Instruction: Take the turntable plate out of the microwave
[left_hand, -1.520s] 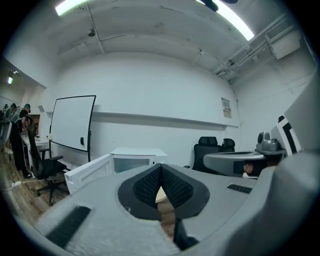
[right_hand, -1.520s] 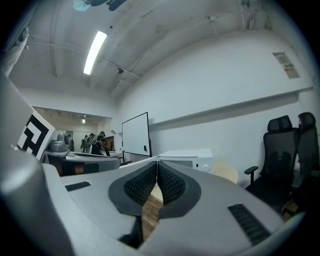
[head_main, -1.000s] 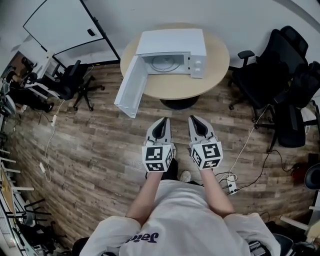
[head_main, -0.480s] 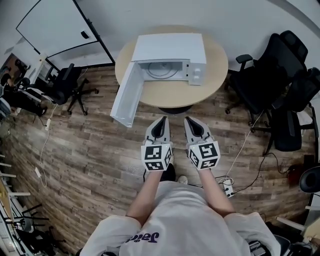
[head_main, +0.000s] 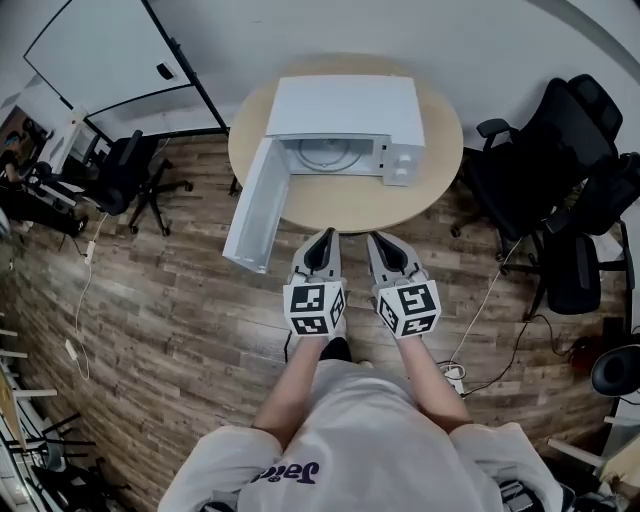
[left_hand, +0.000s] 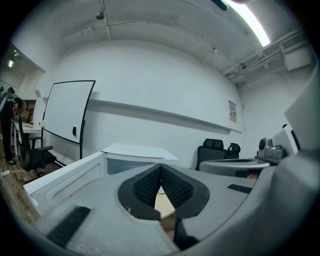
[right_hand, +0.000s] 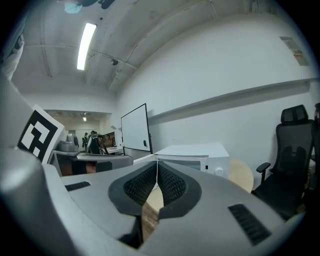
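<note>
A white microwave (head_main: 345, 118) stands on a round wooden table (head_main: 340, 195), its door (head_main: 256, 205) swung wide to the left. Inside the cavity lies the glass turntable plate (head_main: 325, 153). My left gripper (head_main: 321, 238) and right gripper (head_main: 382, 239) are side by side just short of the table's near edge, both shut with nothing between the pads. In the left gripper view the microwave (left_hand: 132, 152) shows past the shut left gripper (left_hand: 161, 167). The right gripper view has the microwave (right_hand: 197, 152) beyond the shut right gripper (right_hand: 157, 165).
Black office chairs (head_main: 545, 170) crowd the right side of the table. A whiteboard (head_main: 95, 50) and more chairs (head_main: 135, 170) stand at the left. Cables and a power strip (head_main: 455, 375) lie on the wooden floor at lower right.
Both grippers and the person have come closer to the table; the microwave now sits nearer and larger in the head view. The jaws have stayed shut.
</note>
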